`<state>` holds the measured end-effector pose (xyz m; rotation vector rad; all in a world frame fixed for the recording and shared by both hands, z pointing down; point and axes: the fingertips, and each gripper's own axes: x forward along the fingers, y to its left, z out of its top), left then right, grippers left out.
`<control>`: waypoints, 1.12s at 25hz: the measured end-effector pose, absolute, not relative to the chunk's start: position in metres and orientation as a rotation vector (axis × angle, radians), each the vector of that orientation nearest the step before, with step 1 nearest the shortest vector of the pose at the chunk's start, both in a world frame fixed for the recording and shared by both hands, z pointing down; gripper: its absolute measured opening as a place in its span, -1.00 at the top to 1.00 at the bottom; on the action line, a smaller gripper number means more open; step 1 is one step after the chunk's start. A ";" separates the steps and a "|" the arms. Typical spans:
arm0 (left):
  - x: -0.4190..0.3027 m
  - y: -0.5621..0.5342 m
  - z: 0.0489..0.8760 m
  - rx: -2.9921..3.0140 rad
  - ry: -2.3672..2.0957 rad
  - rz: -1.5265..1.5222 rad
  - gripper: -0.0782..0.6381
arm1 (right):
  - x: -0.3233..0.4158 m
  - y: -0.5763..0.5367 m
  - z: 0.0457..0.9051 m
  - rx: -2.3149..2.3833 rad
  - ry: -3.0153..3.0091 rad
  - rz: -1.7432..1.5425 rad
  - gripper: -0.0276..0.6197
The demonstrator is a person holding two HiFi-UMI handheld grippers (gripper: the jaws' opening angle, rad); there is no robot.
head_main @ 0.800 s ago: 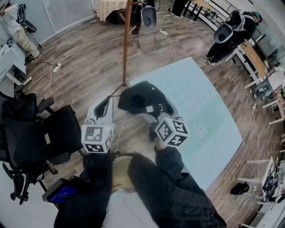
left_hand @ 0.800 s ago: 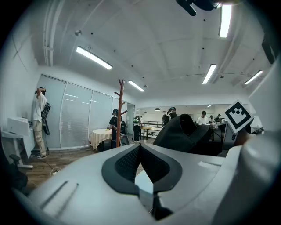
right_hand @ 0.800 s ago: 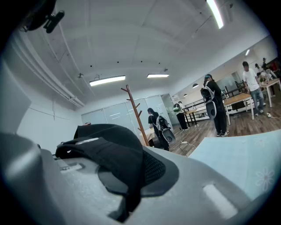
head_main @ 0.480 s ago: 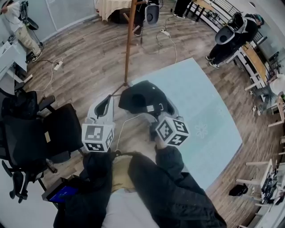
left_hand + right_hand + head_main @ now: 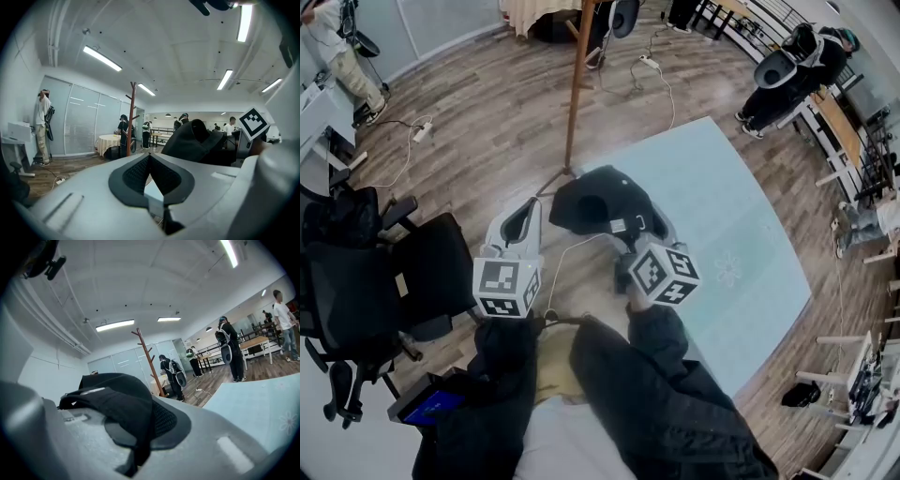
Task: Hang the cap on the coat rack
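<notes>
Right gripper (image 5: 639, 234) jaws clamped on the black cap (image 5: 598, 202) at its rear strap. Cap near the coat rack (image 5: 575, 94) base, long axis toward it. Left gripper (image 5: 523, 217) pinched together, empty.

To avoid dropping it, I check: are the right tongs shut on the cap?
Shut on it: the black cap is pinched between the right tongs.

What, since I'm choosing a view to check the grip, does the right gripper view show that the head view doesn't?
Only the right gripper view: the right gripper's jaws closed on the black cap's fabric, and the ceiling lights. Only the head view: the left gripper beside the cap, and a black office chair. Both: the cap, the coat rack and the pale blue rug.
</notes>
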<state>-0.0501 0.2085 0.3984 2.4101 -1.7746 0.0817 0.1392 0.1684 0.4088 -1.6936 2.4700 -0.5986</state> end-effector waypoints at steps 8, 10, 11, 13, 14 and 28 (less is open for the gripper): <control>-0.072 0.211 0.411 2.391 -1.730 0.089 0.78 | 0.122 0.172 0.418 -1.737 2.444 -0.630 0.92; -0.078 0.213 0.420 2.380 -1.713 0.091 0.78 | 0.117 0.176 0.423 -1.744 2.440 -0.637 0.92; -0.080 0.214 0.424 2.375 -1.703 0.092 0.78 | 0.114 0.178 0.426 -1.749 2.437 -0.639 0.92; -0.085 0.214 0.430 2.366 -1.689 0.093 0.78 | 0.111 0.179 0.428 -1.760 2.432 -0.639 0.92; -0.086 0.213 0.432 2.362 -1.684 0.094 0.78 | 0.110 0.179 0.428 -1.765 2.430 -0.639 0.92; -0.092 0.134 0.437 2.318 -1.747 0.122 0.78 | 0.105 0.087 0.432 -1.695 2.439 -0.654 0.92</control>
